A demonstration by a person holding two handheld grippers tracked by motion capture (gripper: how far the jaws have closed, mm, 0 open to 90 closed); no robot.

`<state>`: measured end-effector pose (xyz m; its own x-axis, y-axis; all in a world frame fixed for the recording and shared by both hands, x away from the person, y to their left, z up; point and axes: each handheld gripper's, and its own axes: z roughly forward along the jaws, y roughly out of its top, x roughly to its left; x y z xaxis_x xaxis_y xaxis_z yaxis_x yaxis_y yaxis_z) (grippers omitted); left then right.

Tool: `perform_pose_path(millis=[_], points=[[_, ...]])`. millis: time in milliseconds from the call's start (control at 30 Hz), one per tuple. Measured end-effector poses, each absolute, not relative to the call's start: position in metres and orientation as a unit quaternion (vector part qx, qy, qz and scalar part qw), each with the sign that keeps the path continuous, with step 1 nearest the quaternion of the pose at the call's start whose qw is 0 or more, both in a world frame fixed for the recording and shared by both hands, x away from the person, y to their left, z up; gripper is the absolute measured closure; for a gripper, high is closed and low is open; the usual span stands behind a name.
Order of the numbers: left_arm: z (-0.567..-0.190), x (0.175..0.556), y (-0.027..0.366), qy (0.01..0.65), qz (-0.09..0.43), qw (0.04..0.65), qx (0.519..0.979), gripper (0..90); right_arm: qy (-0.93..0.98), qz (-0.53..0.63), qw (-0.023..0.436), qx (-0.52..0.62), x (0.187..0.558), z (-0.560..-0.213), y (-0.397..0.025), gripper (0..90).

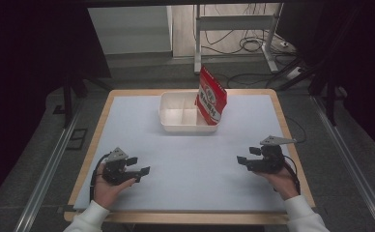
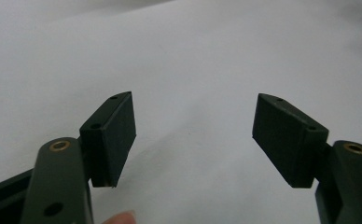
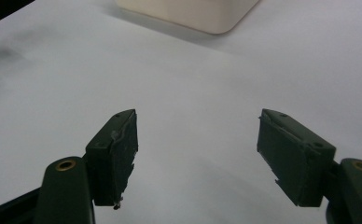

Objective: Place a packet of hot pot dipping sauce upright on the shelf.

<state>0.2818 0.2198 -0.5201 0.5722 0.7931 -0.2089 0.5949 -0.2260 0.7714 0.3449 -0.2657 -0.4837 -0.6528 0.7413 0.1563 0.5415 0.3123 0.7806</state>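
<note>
Two tongs — left, right — gaping; one tray; one packet.

The bench lay under a pale sheet beneath the left hand-held gripper and the right hand-held gripper. Far ahead of both, cables sprawled on the floor by a metal frame.
</note>
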Motion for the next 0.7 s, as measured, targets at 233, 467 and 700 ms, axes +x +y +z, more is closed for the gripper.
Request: perform_pose_path(millis=[233, 467, 700], points=[[-0.5203, 0.2821, 0.2197, 0.448, 0.115, 0.431, 0.775, 29.5, 0.8, 0.428, 0.124, 0.401, 0.3441, -0.483, -0.2665, 27.8], [-0.52, 0.2819, 0.2201, 0.451, 0.115, 0.432, 0.772, 29.6, 0.801, 0.426, 0.129, 0.401, 0.3433, -0.4834, -0.2664, 26.9], [-0.5205, 0.2833, 0.2202, 0.451, 0.115, 0.431, 0.773, 29.5, 0.802, 0.423, 0.138, 0.399, 0.3434, -0.4855, -0.266, 23.8]])
